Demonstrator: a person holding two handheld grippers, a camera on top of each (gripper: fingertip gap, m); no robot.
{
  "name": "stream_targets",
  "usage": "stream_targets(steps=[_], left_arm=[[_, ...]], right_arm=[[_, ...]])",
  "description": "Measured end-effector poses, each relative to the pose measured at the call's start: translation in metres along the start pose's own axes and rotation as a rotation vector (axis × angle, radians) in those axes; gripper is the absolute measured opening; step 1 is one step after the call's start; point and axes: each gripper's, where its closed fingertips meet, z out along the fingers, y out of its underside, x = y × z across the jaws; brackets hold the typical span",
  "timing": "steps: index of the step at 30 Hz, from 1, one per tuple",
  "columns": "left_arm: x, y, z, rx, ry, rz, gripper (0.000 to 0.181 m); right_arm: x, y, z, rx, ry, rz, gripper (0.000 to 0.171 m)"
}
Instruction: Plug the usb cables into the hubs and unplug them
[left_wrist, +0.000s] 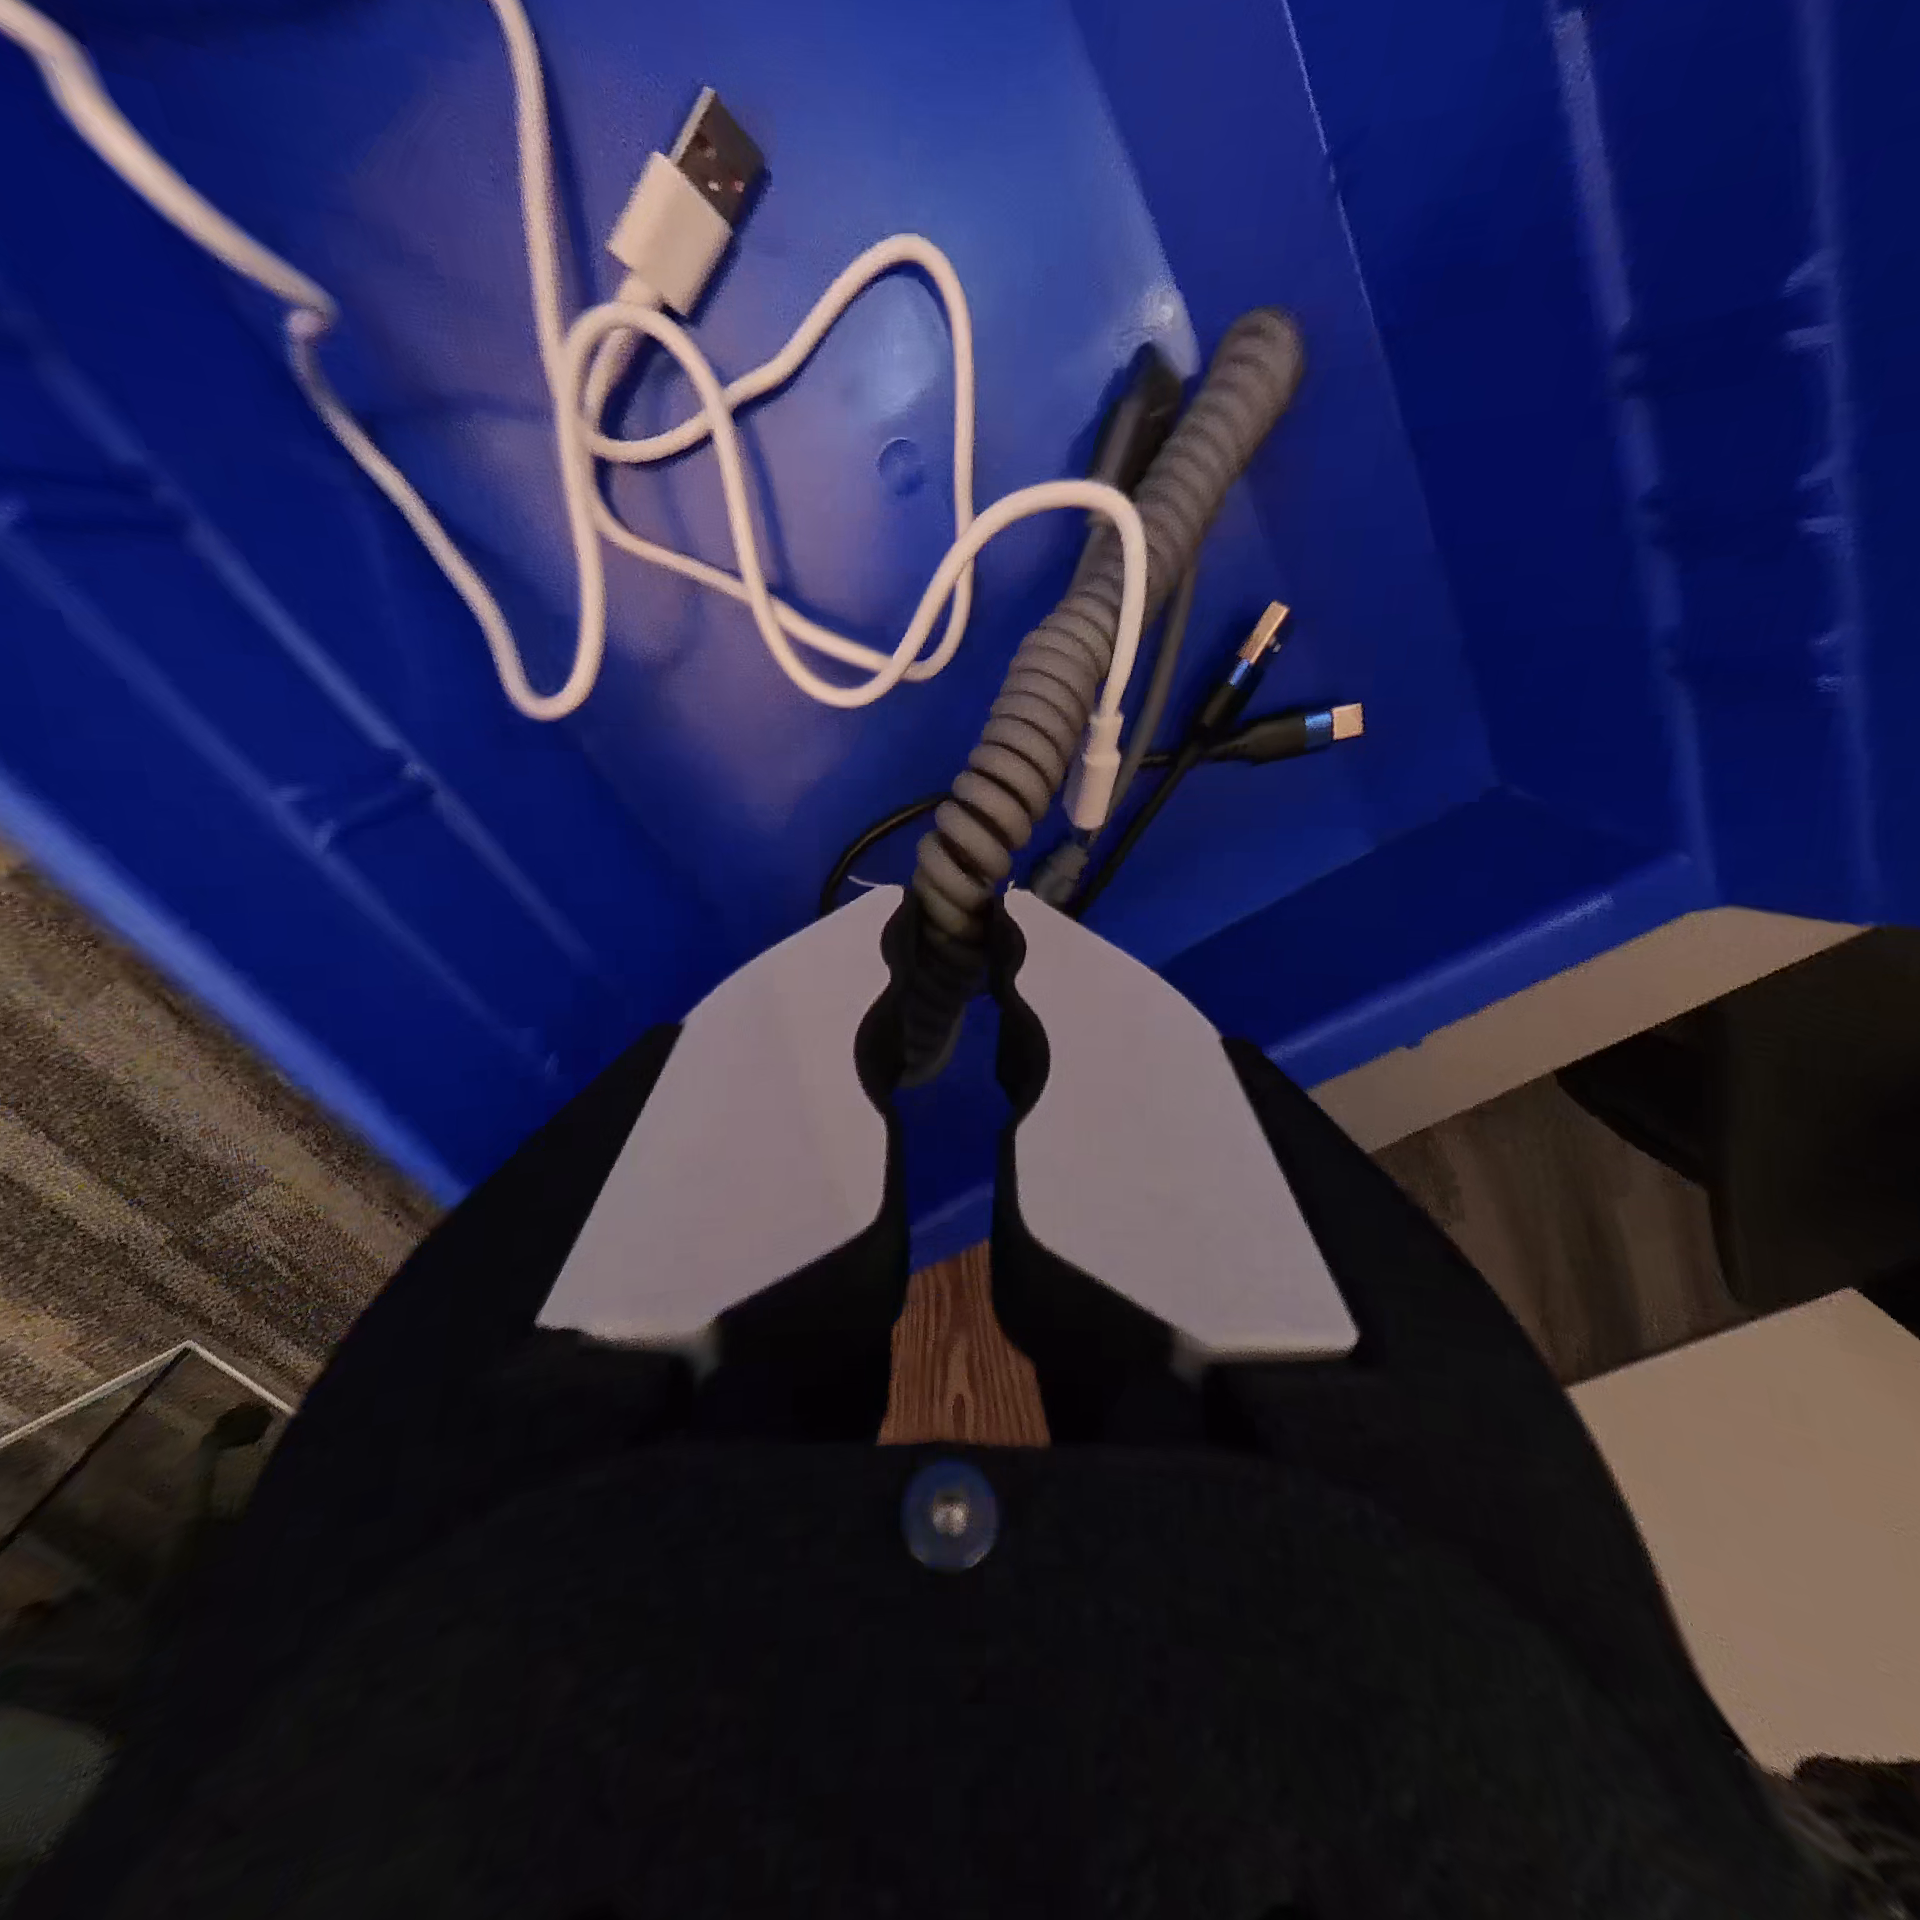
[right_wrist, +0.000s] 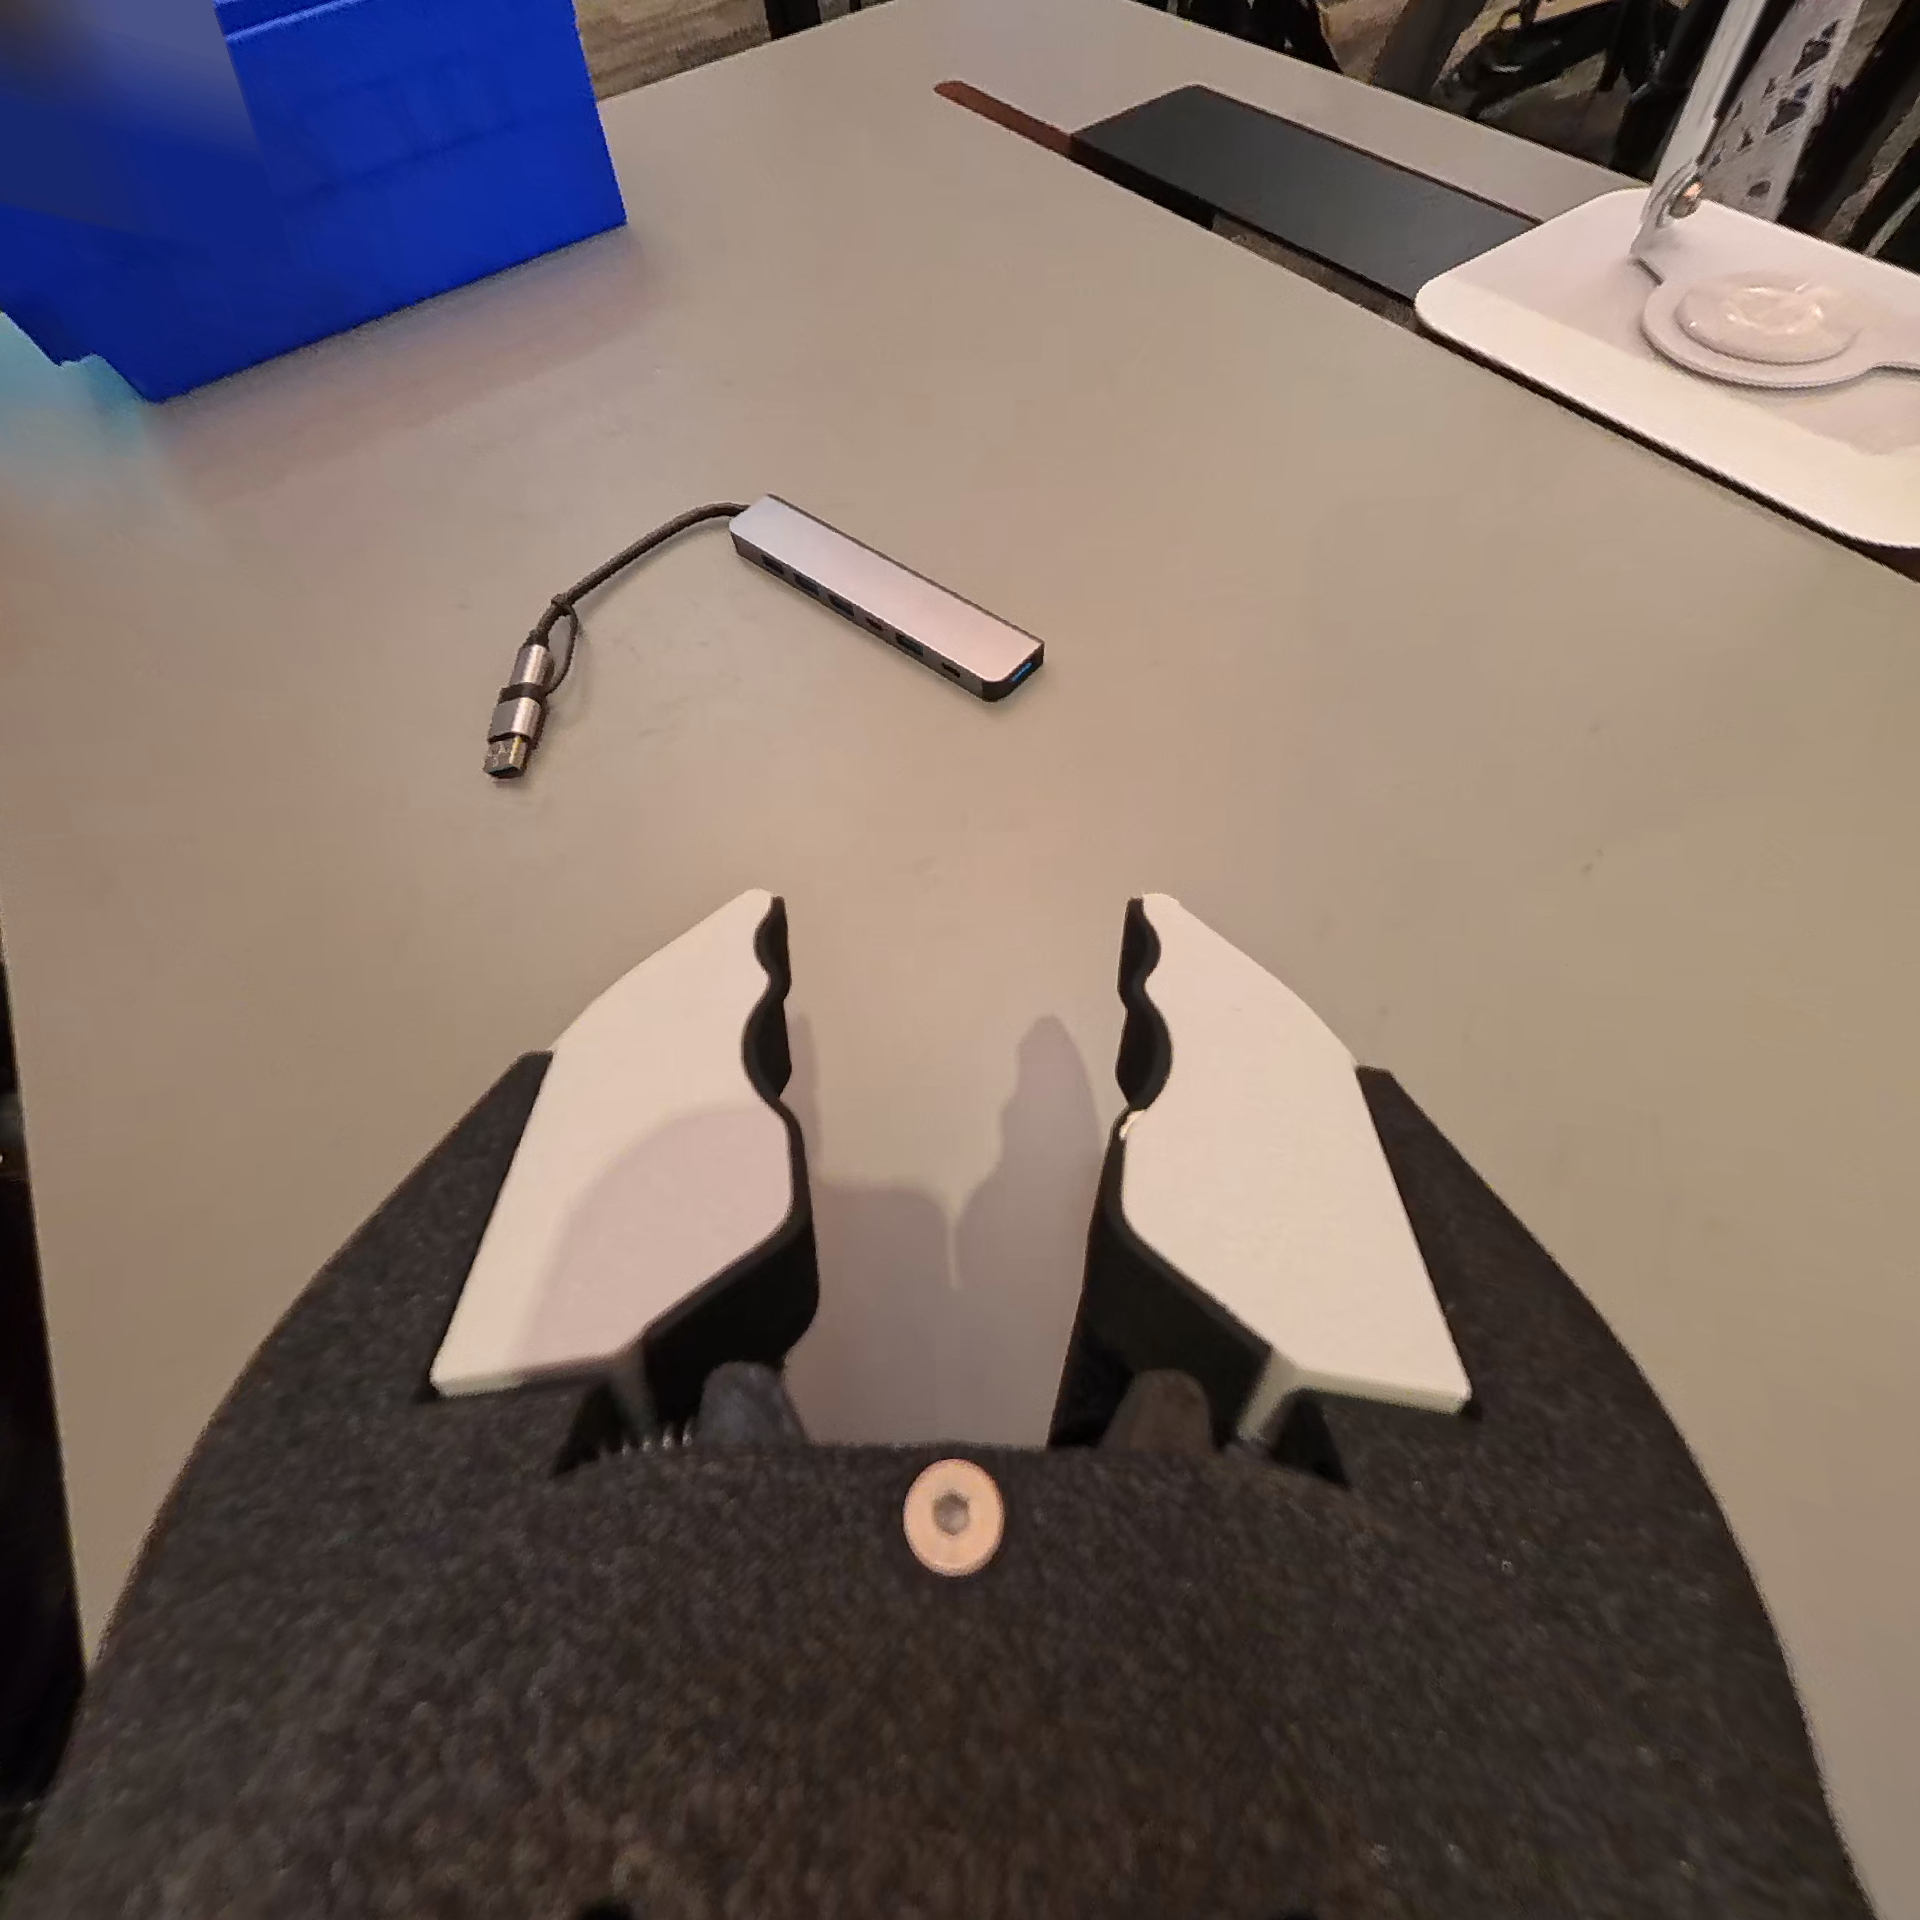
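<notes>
Cables lie tangled in the blue bin (left_wrist: 1351, 312): a white cable (left_wrist: 665, 499) at the left, and a grey coiled cable (left_wrist: 1049, 665) that my left gripper (left_wrist: 951, 925) pinches narrow between its fingers. To lift it well, I judge I should draw slowly so the white loop draped over it slips free. On the table (right_wrist: 1351, 831), my right gripper (right_wrist: 951, 914) waits wide open and empty short of the grey hub (right_wrist: 894, 592).

Left gripper (left_wrist: 951, 935) clamps grey coiled cable (left_wrist: 1049, 686) over blue bin (left_wrist: 1558, 520)
</notes>
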Motion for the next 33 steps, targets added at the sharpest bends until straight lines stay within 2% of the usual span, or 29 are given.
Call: stream_targets(steps=[1, 14, 20, 33], left_arm=[[-0.001, 0.001, -0.008, 0.012, -0.011, -0.009, 0.011], [-0.006, 0.014, -0.106, 0.096, -0.178, -0.090, 0.009], [-0.006, 0.019, -0.156, 0.059, -0.349, -0.076, 0.009], [0.004, 0.000, -0.254, -0.255, -0.877, 0.089, 0.009]], right_arm=[[0.000, 0.000, -0.002, 0.007, 0.000, 0.003, 0.060], [-0.003, 0.005, -0.029, 0.069, 0.008, 0.013, 0.060], [-0.004, 0.010, -0.038, 0.082, 0.015, 0.020, 0.059], [-0.009, 0.010, -0.041, 0.100, 0.008, 0.012, 0.059]])
